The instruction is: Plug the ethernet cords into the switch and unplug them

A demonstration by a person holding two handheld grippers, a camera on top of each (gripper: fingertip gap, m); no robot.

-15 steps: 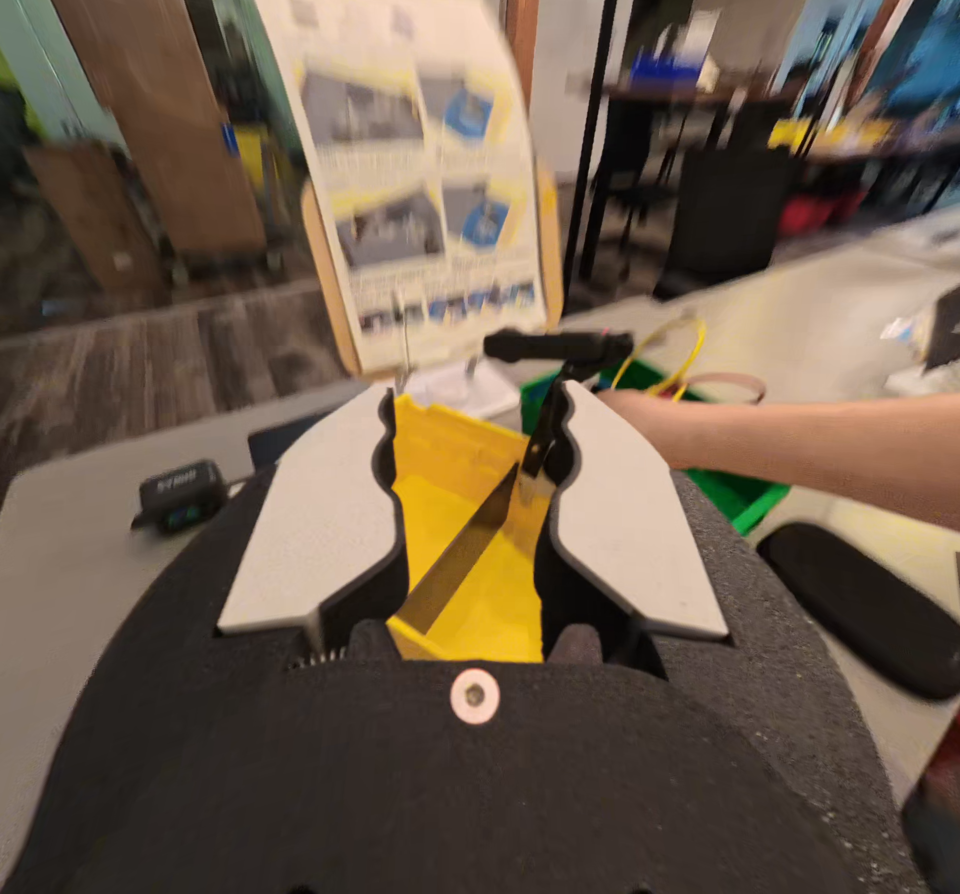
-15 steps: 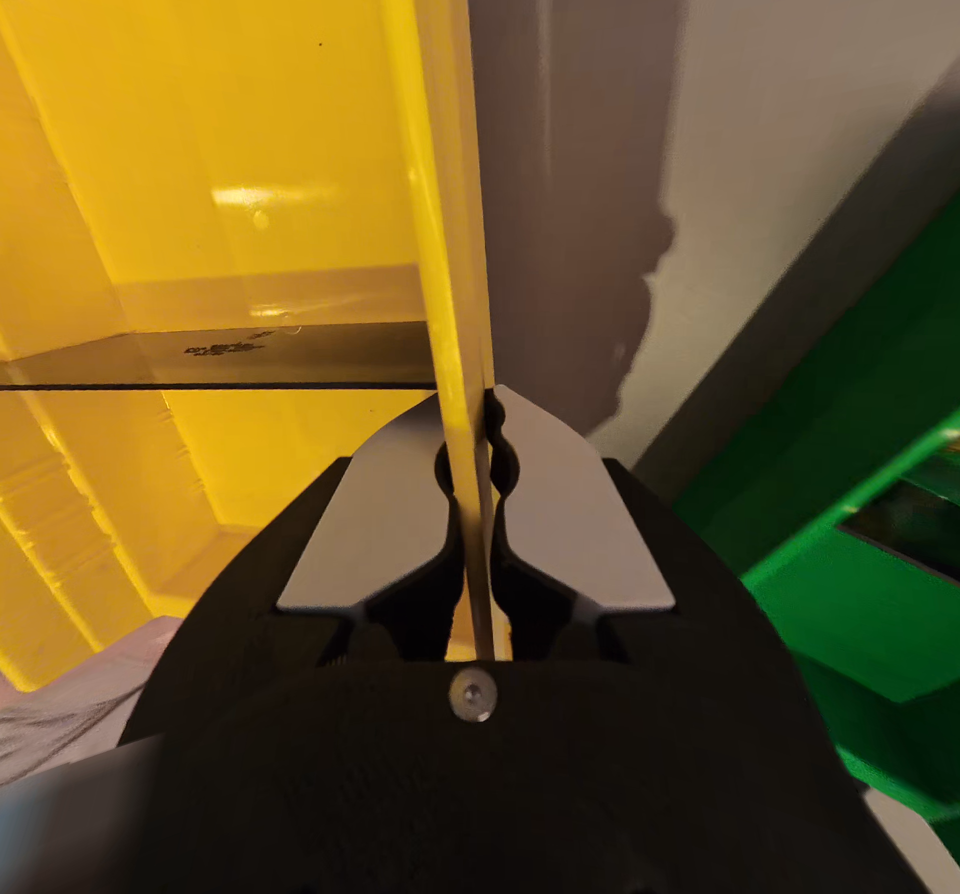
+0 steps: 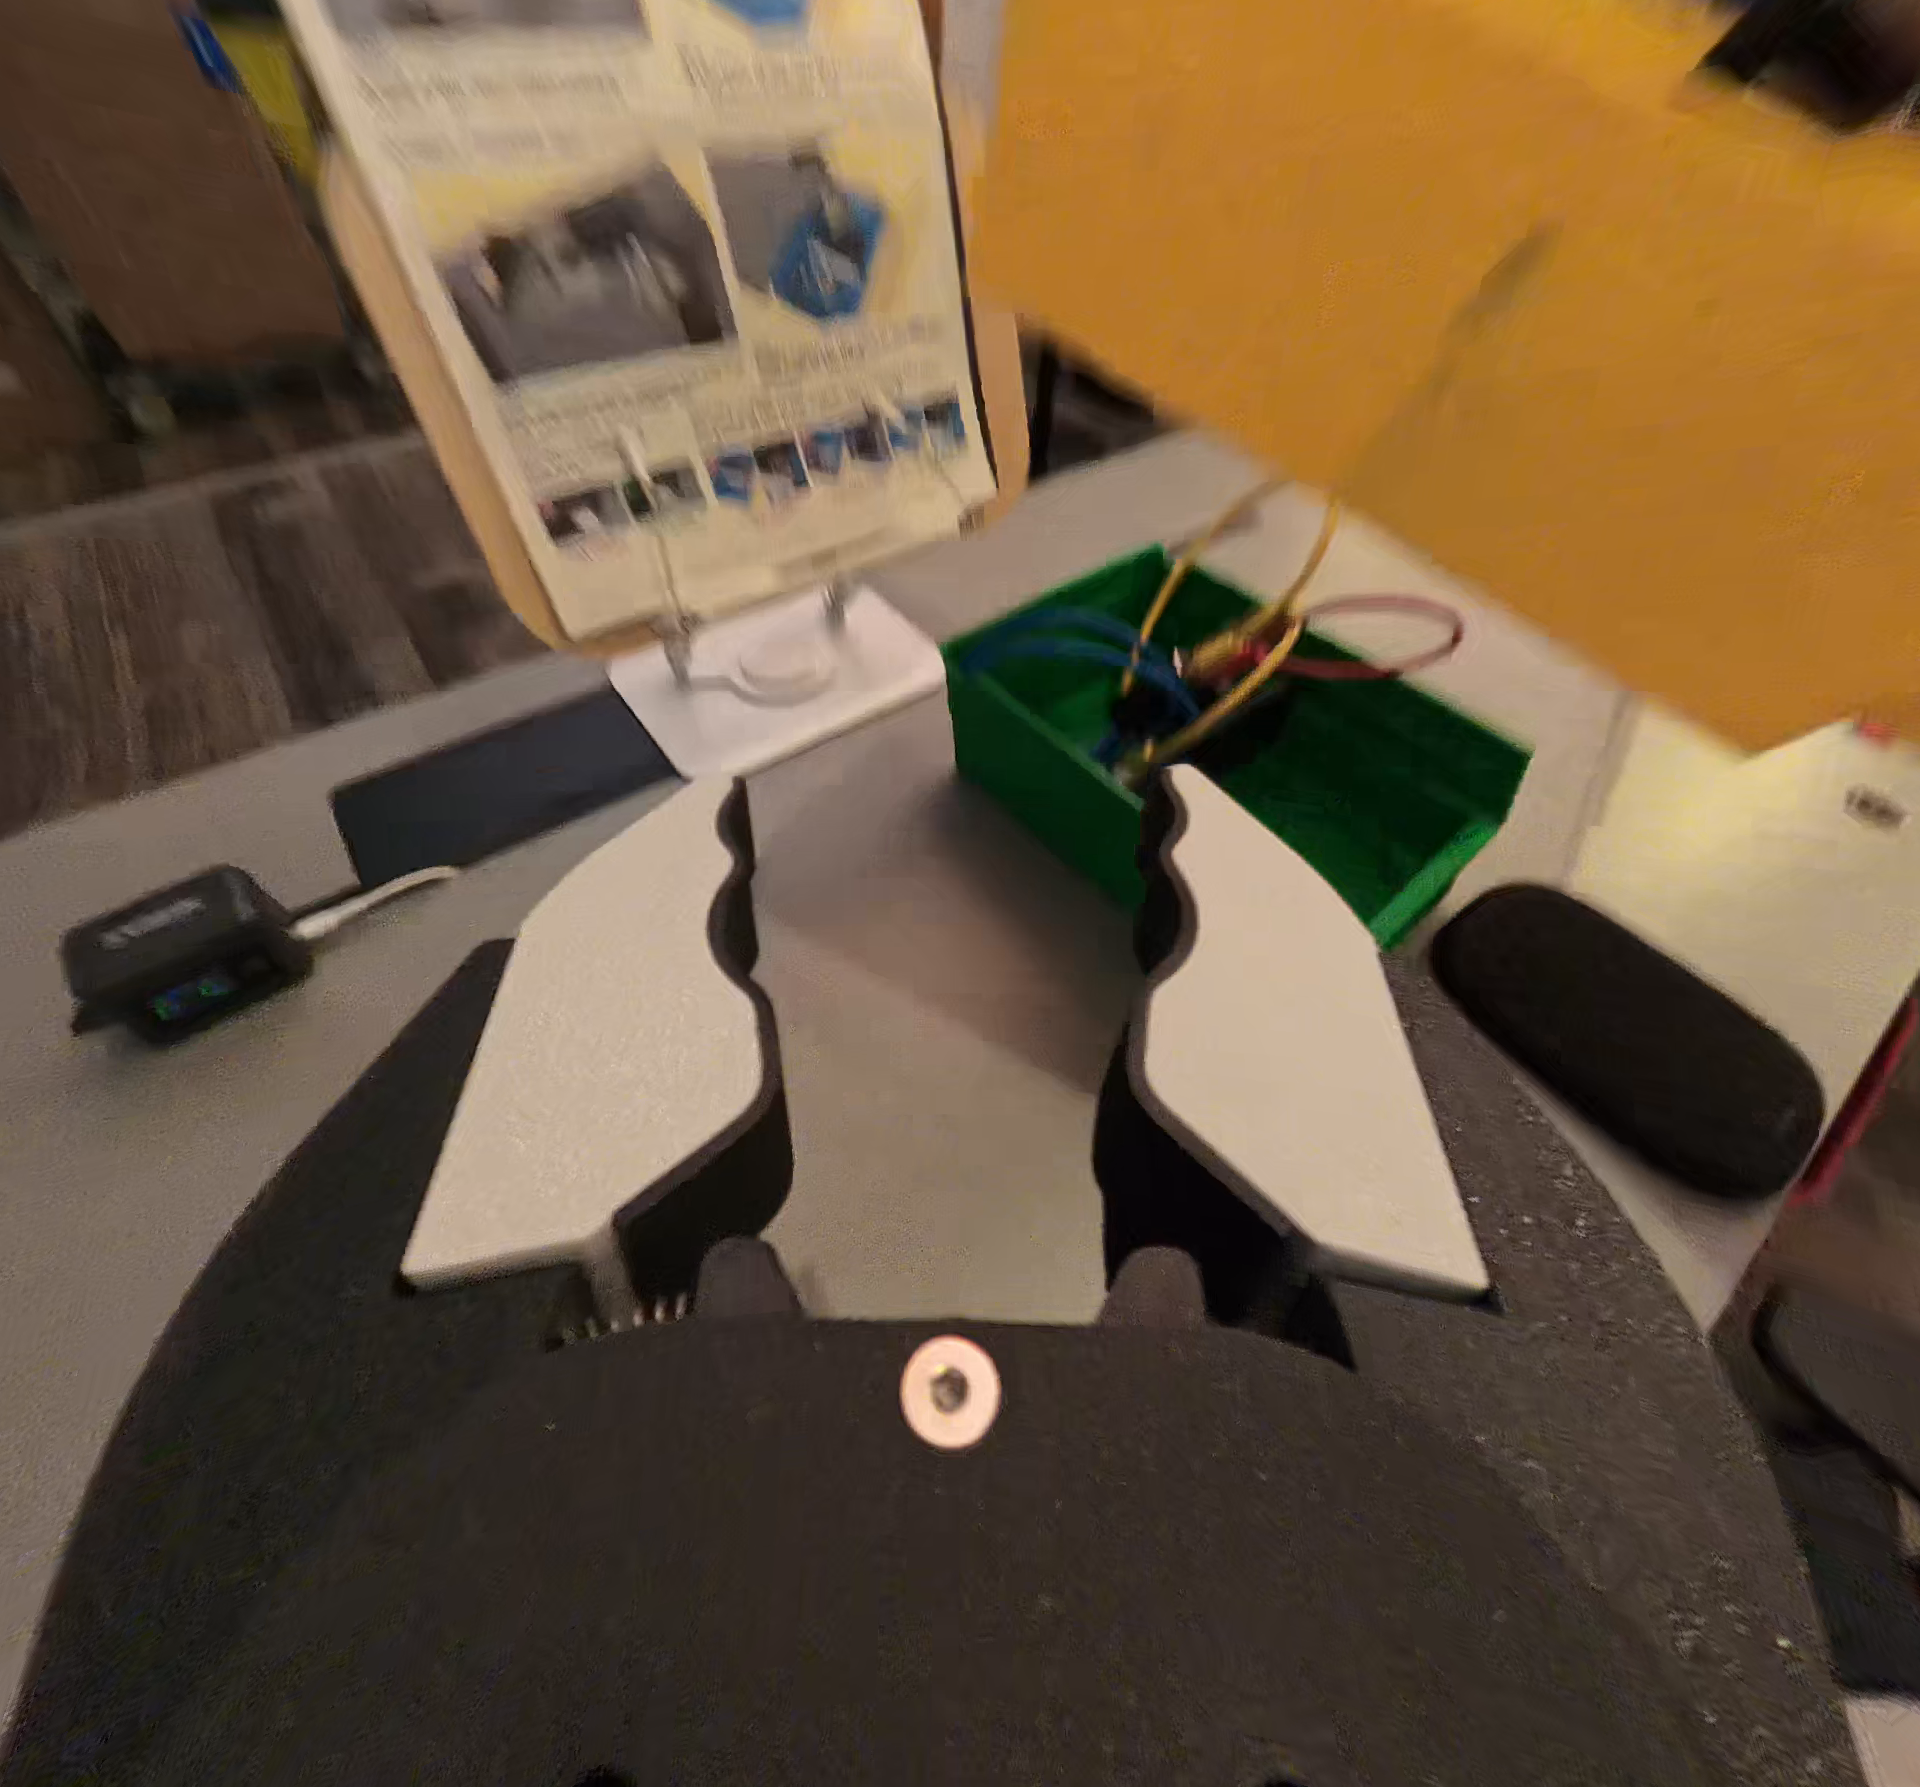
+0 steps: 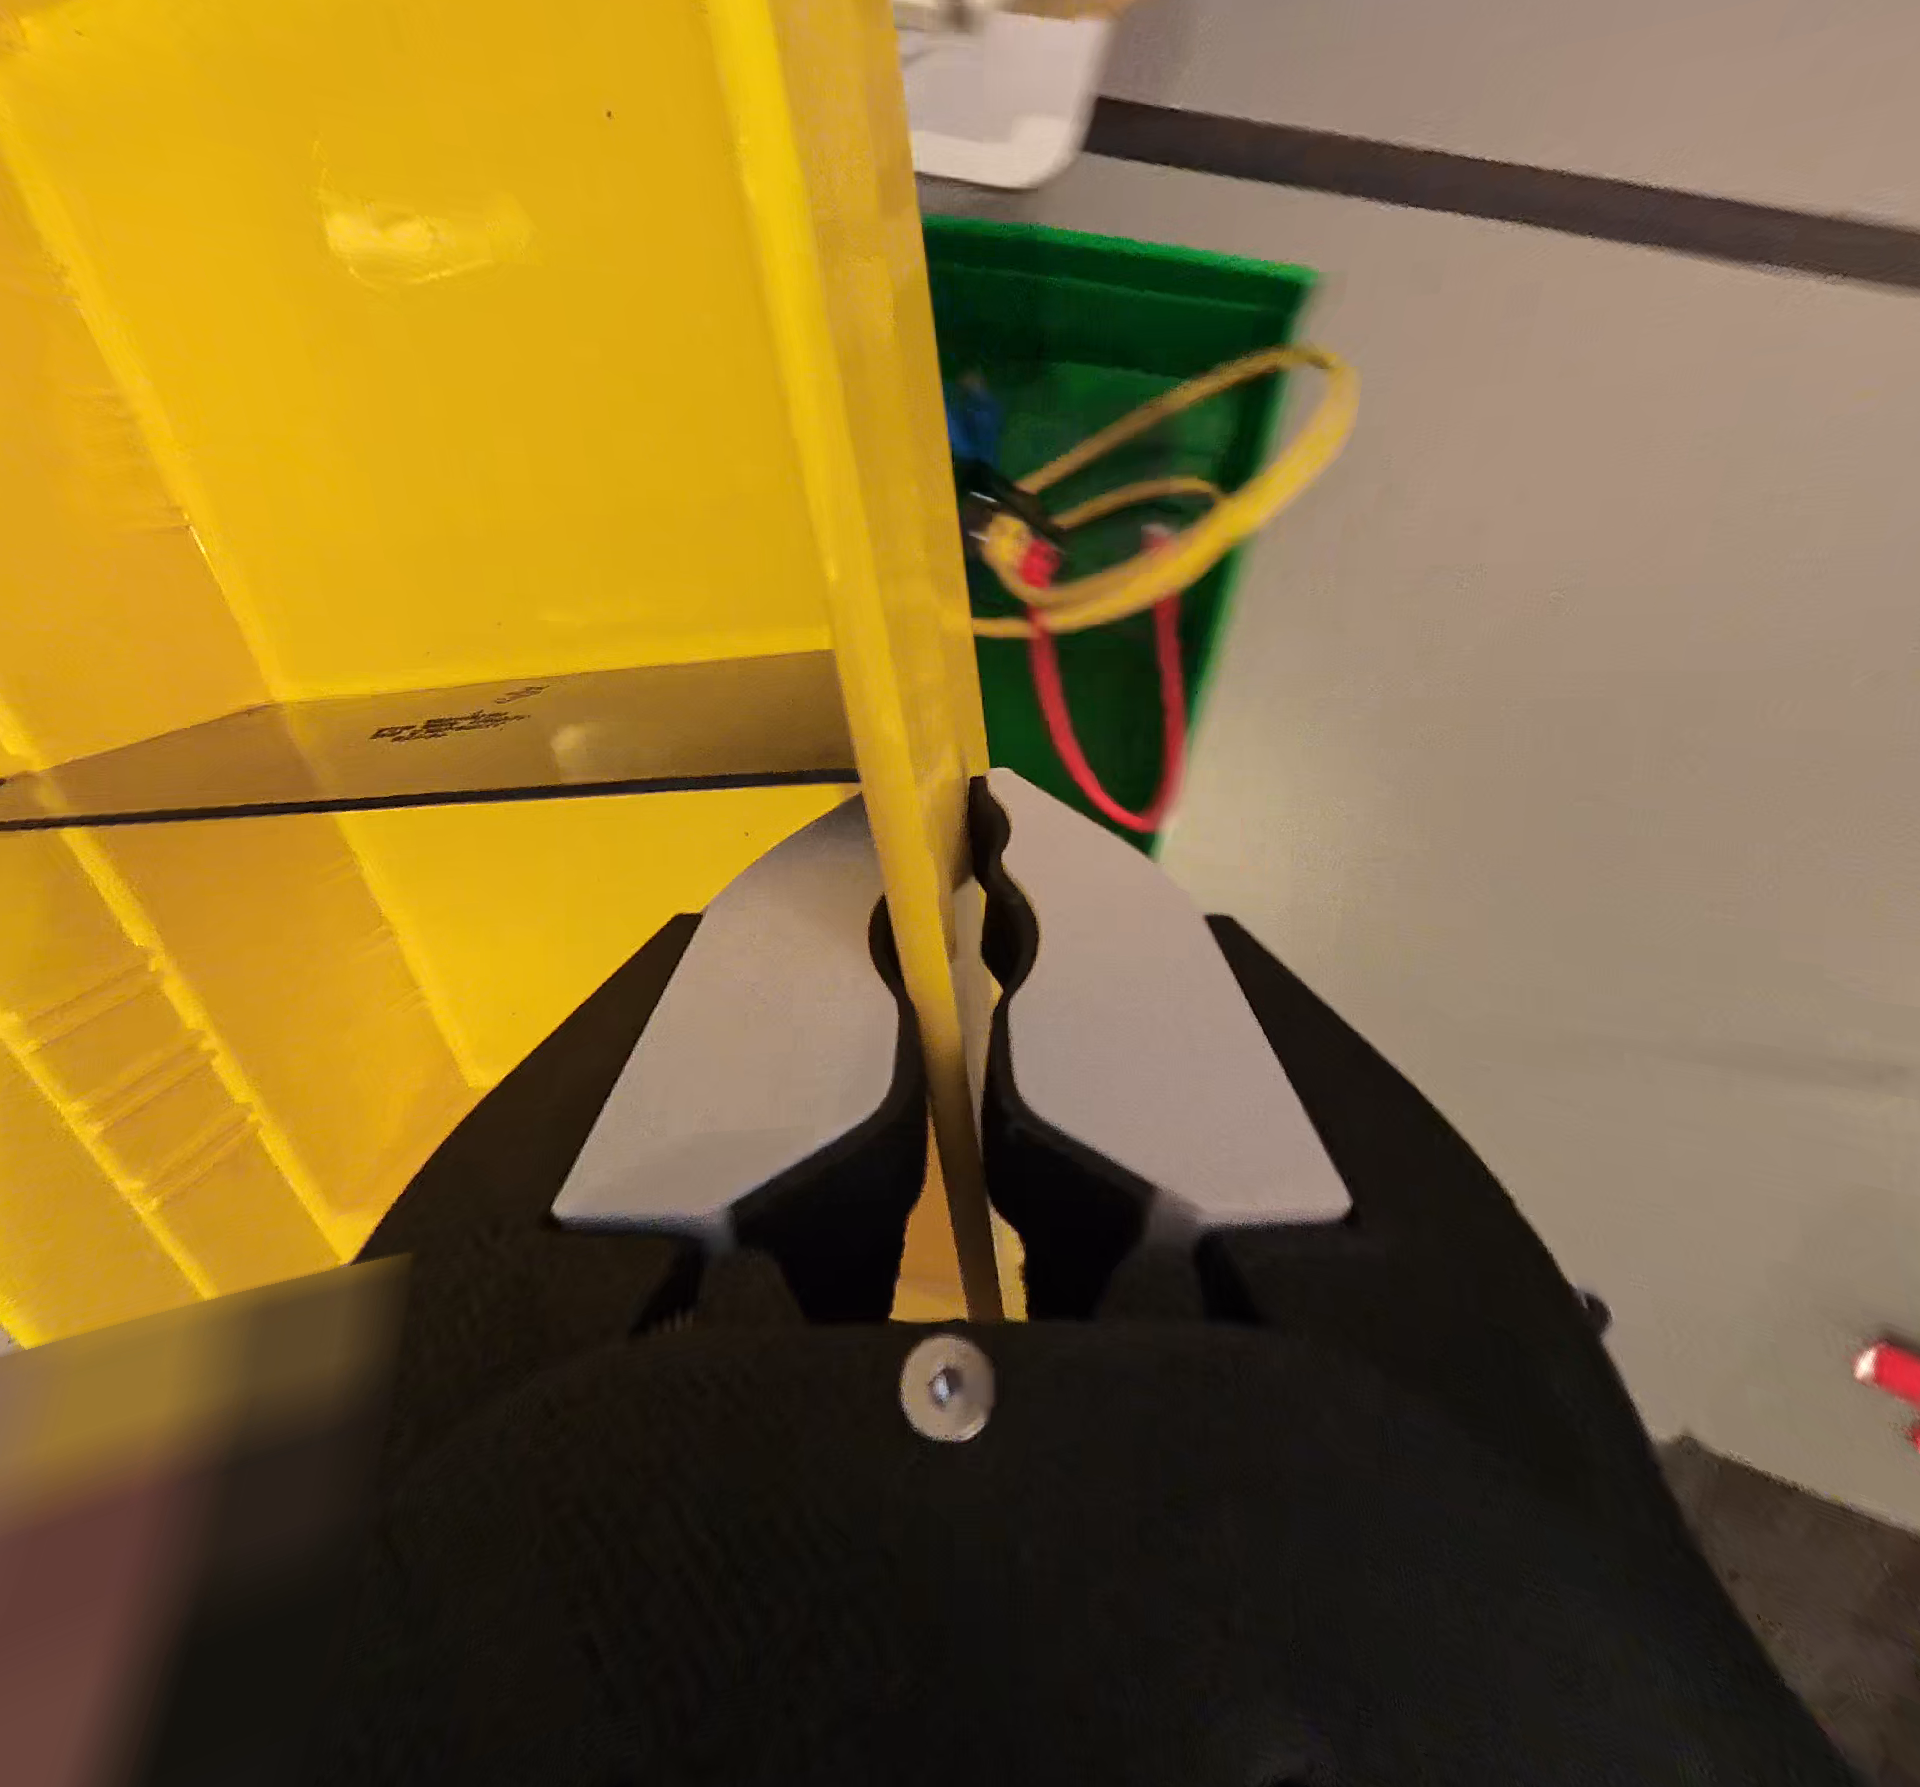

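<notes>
Right gripper (image 4: 961, 802) pinches the wall of a yellow bin (image 4: 436, 407), lifted and tilted. Left gripper (image 3: 948, 802) is spread wide, nothing between its fingers. Ethernet cords (image 4: 1195, 532) (yellow, red, blue loops, motion-blurred) lie tangled in the green bin (image 3: 1049, 781), centre right of frame, on the grey table (image 3: 208, 1166).

1. The pale grey surface (image 3: 935, 1062) lies under my view, matte and flat.
2. On it rest a green plastic bin (image 3: 1049, 761), a white flat stand base (image 3: 790, 698), a small black box with a white cable (image 3: 177, 948) and a black oval padded case (image 3: 1621, 1041).
</notes>
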